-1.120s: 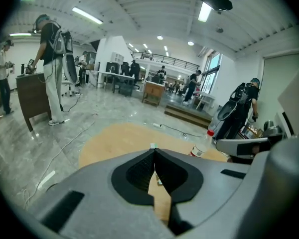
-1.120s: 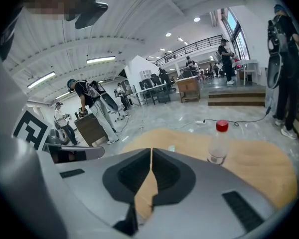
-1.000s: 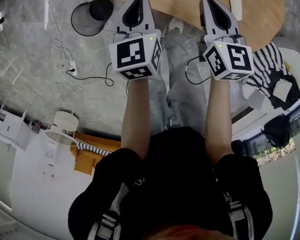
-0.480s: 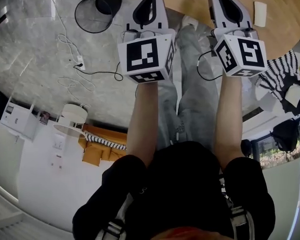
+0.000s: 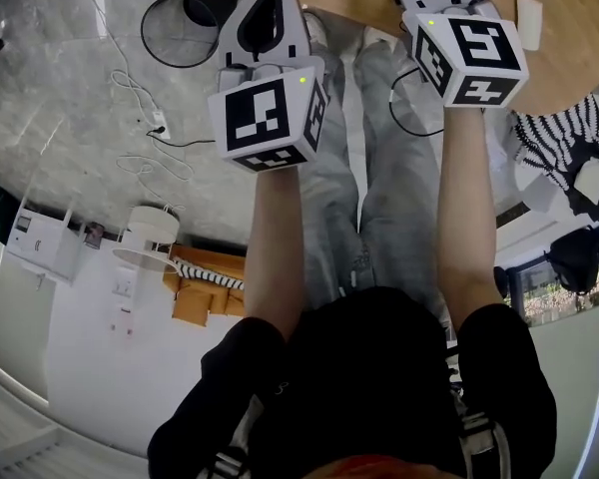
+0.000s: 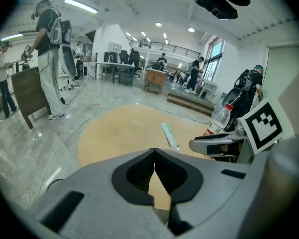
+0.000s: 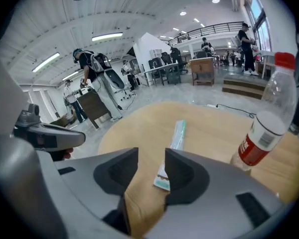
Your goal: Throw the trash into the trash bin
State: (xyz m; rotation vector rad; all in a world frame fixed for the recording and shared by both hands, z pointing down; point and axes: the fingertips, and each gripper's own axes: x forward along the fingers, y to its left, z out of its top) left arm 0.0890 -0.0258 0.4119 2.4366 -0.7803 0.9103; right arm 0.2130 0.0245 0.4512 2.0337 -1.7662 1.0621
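While the right gripper [image 7: 151, 153] hangs over the round light-wood desk [image 7: 214, 128] with its jaws opening and nothing pressed between them, the long pale green-and-white plastic wrapper [image 7: 179, 130] lies flat on the desk just beyond its tips, seen through the gap. A clear plastic bottle [image 7: 261, 133] with a red cap and red label stands upright to the wrapper's right. The left gripper [image 6: 154, 152] has its jaws closed tip to tip on nothing, and the round black wire-mesh trash bin [image 5: 180, 30] stands on the grey stone floor [image 5: 60, 88] beside the desk, well apart from the wrapper.
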